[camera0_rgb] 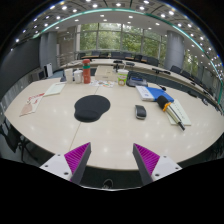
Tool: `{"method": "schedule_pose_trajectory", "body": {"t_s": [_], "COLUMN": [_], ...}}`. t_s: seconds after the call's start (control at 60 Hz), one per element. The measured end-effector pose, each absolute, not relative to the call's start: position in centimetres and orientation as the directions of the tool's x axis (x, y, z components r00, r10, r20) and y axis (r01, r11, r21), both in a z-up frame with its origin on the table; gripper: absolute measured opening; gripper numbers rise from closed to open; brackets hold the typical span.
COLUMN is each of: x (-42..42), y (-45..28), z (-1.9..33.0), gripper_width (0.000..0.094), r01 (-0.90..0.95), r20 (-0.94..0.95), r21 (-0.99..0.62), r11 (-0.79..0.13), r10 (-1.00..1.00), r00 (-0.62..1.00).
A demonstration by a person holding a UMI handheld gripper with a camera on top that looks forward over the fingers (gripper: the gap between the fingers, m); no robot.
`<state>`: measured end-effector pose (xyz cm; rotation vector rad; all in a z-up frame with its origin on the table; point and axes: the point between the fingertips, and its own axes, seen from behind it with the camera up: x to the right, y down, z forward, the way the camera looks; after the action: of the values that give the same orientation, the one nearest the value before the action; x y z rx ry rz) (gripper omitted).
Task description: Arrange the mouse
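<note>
The gripper hangs spread and empty above the surface. Beyond it, the mouse lies beside a round black mouse pad.

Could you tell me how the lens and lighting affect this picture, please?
Gripper view: strong fisheye bends the table edges and ceiling lights into arcs; lighting is even and bright, shadows soft; the mouse and mouse pad look small beyond the open tongs.
</note>
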<state>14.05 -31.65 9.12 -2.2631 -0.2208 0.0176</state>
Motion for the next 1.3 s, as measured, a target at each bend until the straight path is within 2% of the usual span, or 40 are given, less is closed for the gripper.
{"method": "schedule_pose_trajectory", "body": {"t_s": [0.233, 0.467, 0.517, 0.583, 0.7, 0.933, 1.033, 1.1, 1.3], "x": [22.0, 24.7, 24.9, 25.0, 25.2, 25.2, 25.0, 24.7, 18.8], "y": [-17.2, -5.6, -4.2, -2.8, -1.3, -1.3, -1.2, -0.9, -0.6], "z": [4.9, 0.4, -0.3, -1.3, -1.3, -1.3, -0.6, 1.4, 12.1], "gripper_width": [0.0856, 0.0842, 0.0804, 0.0704, 0.0482, 0.0348, 0.0338, 0.0338, 0.0337], "r01": [0.12, 0.091, 0.08, 0.088, 0.088, 0.114, 0.106, 0.091, 0.04], "r20": [0.08, 0.054, 0.041, 0.04, 0.032, 0.05, 0.054, 0.052, 0.021], "r21": [-0.797, -0.794, -0.79, -0.781, -0.791, -0.77, -0.767, -0.783, -0.851], "r11": [-0.592, -0.601, -0.608, -0.618, -0.606, -0.627, -0.632, -0.616, -0.524], "r10": [0.094, 0.08, 0.078, 0.092, 0.102, 0.118, 0.102, 0.081, 0.042], "r00": [0.992, 0.995, 0.996, 0.995, 0.994, 0.992, 0.993, 0.995, 0.999]}}
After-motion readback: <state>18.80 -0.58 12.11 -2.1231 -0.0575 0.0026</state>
